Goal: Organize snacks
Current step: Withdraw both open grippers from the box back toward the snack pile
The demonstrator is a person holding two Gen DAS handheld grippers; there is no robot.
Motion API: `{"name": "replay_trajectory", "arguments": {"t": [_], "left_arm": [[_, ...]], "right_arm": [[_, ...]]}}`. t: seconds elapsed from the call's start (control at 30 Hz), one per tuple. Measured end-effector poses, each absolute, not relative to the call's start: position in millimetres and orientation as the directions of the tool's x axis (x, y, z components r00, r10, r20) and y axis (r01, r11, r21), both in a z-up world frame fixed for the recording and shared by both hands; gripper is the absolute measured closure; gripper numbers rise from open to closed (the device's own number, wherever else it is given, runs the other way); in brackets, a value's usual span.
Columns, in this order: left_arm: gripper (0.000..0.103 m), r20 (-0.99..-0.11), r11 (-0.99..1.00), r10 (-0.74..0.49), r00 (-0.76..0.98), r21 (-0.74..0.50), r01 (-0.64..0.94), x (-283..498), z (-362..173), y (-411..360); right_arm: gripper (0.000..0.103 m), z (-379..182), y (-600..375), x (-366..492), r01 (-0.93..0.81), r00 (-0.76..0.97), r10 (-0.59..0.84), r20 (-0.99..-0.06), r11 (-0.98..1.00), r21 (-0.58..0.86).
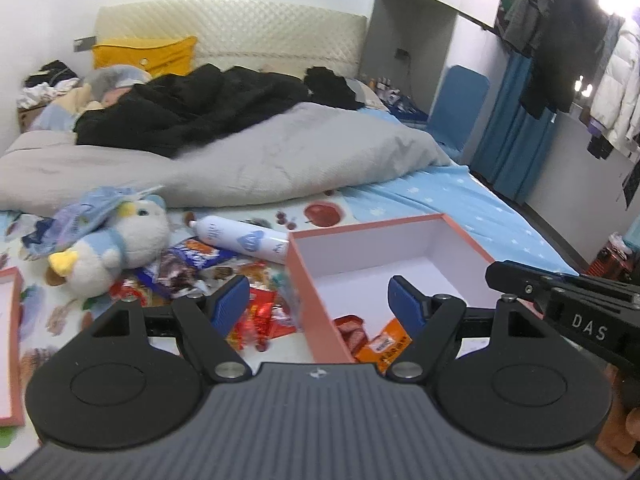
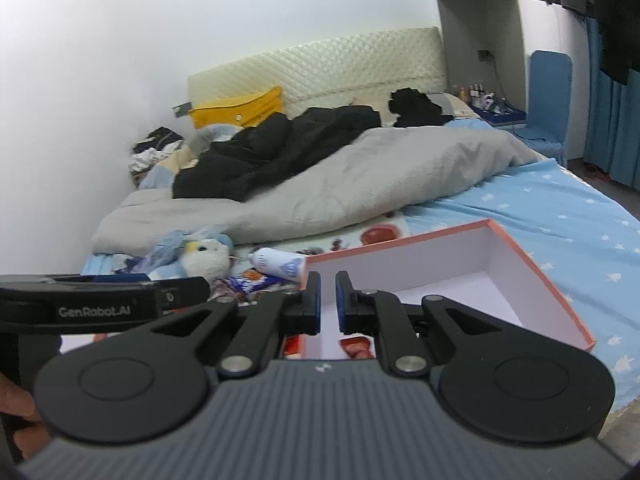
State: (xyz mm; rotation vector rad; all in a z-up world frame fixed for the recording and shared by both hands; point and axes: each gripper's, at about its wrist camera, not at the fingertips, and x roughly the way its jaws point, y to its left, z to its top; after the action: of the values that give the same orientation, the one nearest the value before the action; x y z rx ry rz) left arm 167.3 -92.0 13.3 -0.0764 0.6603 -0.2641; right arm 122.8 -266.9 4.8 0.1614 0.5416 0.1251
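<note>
A pink box (image 1: 308,276) with a white inside lies open on the bed, also in the right wrist view (image 2: 536,264). Inside it lie an orange snack packet (image 1: 384,346) and a red packet (image 1: 352,330). A pile of red and blue snack wrappers (image 1: 256,312) lies on the sheet left of the box. My left gripper (image 1: 318,304) is open and empty, straddling the box's left wall above it. My right gripper (image 2: 328,300) hovers over the box's near left part, its jaws nearly closed with a narrow gap and nothing between them.
A plush penguin (image 1: 120,240) and a white bottle (image 1: 244,238) lie behind the wrappers. A grey duvet (image 1: 260,160) and black coat (image 1: 188,108) cover the bed's far half. A pink lid edge (image 1: 16,344) lies at the far left. Clothes hang at right.
</note>
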Motion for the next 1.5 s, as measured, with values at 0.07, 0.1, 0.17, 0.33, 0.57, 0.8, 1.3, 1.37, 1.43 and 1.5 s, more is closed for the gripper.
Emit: {"name": "replay_trajectory", "arguments": {"t": [0.07,0.1,0.17,0.33,0.57,0.8,1.3,1.37,1.43,1.5], "left_arm": [[0.023,-0.591,0.967,-0.254,0.766,-0.151,0.204,160,15,-81],[0.023,-0.589,0.969,-0.248,0.769,-0.152,0.197,156,16,-76],[0.023,-0.587,0.971,-0.238,0.774,-0.153,0.183,149,16,-66],[0.023,-0.590,0.978,-0.209,0.780,-0.149,0.149,133,15,-45],[0.022,-0.591,0.983,-0.179,0.787,-0.143,0.116,116,11,-24],[0.022,-0.600,0.986,-0.158,0.784,-0.142,0.090,104,0,-12],[0.022,-0.648,0.987,-0.141,0.748,-0.152,0.054,100,-37,14],[0.022,-0.655,0.986,-0.137,0.743,-0.162,0.039,103,-42,19],[0.022,-0.665,0.985,-0.137,0.734,-0.173,0.027,108,-48,23],[0.022,-0.674,0.985,-0.133,0.726,-0.171,0.022,114,-52,25]], "right_arm": [[0.091,5,-260,120,-0.087,0.848,0.172,-0.502,0.978,0.187],[0.091,5,-256,120,-0.096,0.845,0.181,-0.503,0.977,0.191],[0.091,4,-248,117,-0.109,0.842,0.191,-0.504,0.976,0.187],[0.068,2,-231,111,-0.132,0.835,0.200,-0.513,0.977,0.167],[0.044,-3,-214,100,-0.175,0.832,0.233,-0.504,0.972,0.159],[0.008,-15,-201,90,-0.177,0.824,0.240,-0.514,0.969,0.170],[0.008,-49,-173,77,-0.231,0.762,0.299,-0.574,0.954,0.189],[0.008,-52,-171,78,-0.227,0.754,0.299,-0.584,0.954,0.195],[0.008,-54,-169,80,-0.231,0.749,0.303,-0.589,0.953,0.197],[0.008,-56,-164,83,-0.234,0.741,0.303,-0.599,0.953,0.192]]}}
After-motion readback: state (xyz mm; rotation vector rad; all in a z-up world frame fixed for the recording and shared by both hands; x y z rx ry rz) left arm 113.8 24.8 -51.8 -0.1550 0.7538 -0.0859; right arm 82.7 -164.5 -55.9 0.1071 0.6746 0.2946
